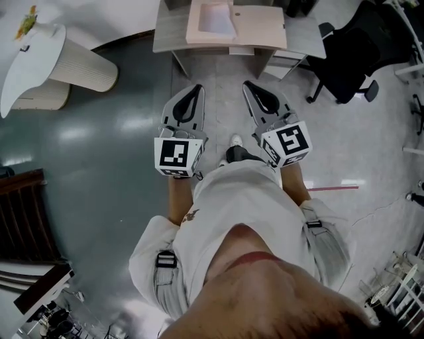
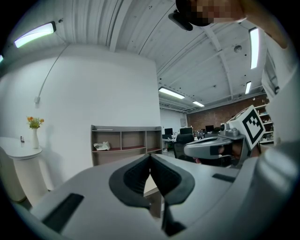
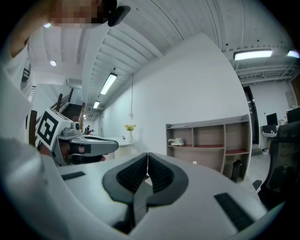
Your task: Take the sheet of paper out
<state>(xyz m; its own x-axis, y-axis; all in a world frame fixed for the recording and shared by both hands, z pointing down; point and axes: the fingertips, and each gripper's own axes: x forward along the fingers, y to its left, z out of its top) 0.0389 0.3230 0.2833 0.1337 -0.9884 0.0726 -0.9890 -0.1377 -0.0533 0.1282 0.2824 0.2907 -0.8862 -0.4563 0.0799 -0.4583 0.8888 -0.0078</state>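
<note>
I take the sheet of paper (image 1: 215, 18) to be the pale rectangle lying flat on a peach-coloured board (image 1: 262, 26), which sits on top of the grey shelf unit (image 1: 171, 34) at the far side of the room. Nothing is touching it.

Both of my tongs are well short of it, held level over the floor (image 1: 99, 165) and pointing at the unit. The left tongs (image 1: 197, 88) are closed, pads meeting at the tip with nothing between them. The right tongs (image 1: 248, 85) are closed and empty too. They sit side by side, a small gap apart, and the sheet is far ahead, roughly between their two lines.

A white crumpled thing (image 2: 102, 146) lies in the unit's left compartment. A black office chair (image 1: 344, 59) stands to its right. Far left is a round white counter (image 1: 30, 63) with a vase of flowers (image 2: 34, 129).
</note>
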